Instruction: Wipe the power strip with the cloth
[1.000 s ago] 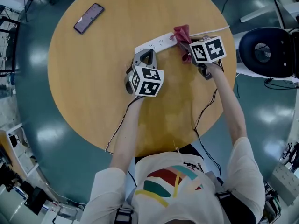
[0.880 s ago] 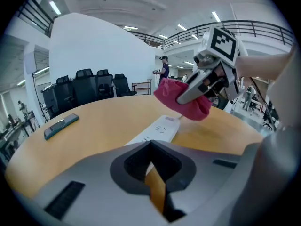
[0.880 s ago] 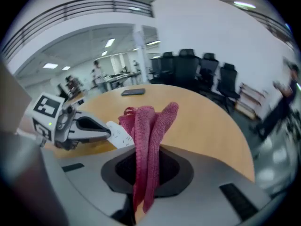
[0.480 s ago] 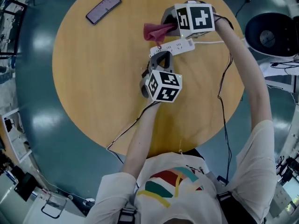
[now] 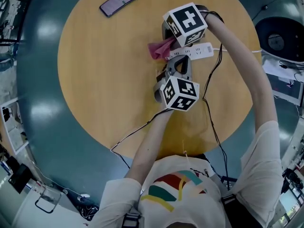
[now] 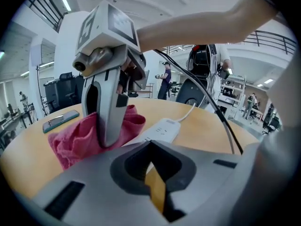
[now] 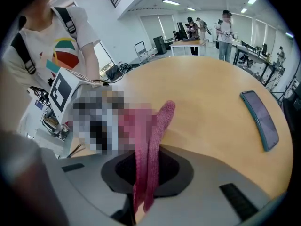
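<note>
The right arm (image 5: 242, 75) is stretched out over the table (image 5: 104, 80), with the right claw (image 7: 141, 192) pointed steeply down and clamped on the one pink cloth (image 5: 158, 50), just beside the end of the single white power strip (image 5: 198, 51). The left claw (image 5: 177, 61) is closed on nothing, with its tips at the strip's near edge. One phone (image 5: 119, 1) is set well apart.

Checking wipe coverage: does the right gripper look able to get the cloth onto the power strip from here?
Probably yes. The right gripper, shut on the pink cloth, is beside one end of the power strip, nothing between; the shut left gripper may block part of it.
</note>
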`<action>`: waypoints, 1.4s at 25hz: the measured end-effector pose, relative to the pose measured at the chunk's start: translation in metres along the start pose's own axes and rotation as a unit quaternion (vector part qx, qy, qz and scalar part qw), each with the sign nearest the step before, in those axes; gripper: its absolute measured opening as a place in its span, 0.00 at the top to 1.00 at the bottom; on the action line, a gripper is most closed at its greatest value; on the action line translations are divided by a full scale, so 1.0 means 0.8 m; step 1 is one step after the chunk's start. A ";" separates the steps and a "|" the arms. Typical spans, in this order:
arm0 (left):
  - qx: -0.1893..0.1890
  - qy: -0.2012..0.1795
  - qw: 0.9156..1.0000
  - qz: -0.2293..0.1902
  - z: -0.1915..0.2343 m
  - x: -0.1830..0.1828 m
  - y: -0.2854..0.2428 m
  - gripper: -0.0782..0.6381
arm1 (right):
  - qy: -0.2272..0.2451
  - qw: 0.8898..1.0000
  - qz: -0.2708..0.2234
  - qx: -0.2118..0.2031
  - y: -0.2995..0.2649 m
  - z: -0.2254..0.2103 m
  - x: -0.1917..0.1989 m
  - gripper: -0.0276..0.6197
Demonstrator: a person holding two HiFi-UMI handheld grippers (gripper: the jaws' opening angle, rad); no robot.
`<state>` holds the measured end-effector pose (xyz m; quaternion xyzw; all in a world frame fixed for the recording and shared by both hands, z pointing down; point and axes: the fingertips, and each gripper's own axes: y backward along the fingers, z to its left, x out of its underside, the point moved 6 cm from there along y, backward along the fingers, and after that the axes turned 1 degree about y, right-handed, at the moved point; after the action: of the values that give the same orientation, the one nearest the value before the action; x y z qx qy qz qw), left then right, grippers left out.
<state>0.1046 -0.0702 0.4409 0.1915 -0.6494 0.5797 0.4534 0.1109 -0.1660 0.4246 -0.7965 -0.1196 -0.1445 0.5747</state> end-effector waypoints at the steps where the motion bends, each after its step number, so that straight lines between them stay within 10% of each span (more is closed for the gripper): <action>1: 0.001 -0.003 1.000 -0.001 -0.001 -0.001 0.001 0.85 | -0.002 1.000 -0.003 -0.003 0.001 0.001 0.000 0.90; 26: 0.007 0.007 1.000 0.004 -0.005 0.006 0.001 0.85 | -0.214 0.976 0.031 0.029 0.027 0.094 0.195 0.90; 35: 0.020 0.071 0.997 0.030 -0.034 -0.011 -0.020 0.85 | -0.037 0.996 0.077 0.041 0.054 0.080 0.096 0.90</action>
<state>0.1315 -0.0517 0.4413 0.1390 -0.6094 0.6181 0.4767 0.2036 -0.1169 0.3959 -0.7842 -0.0849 -0.0654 0.6112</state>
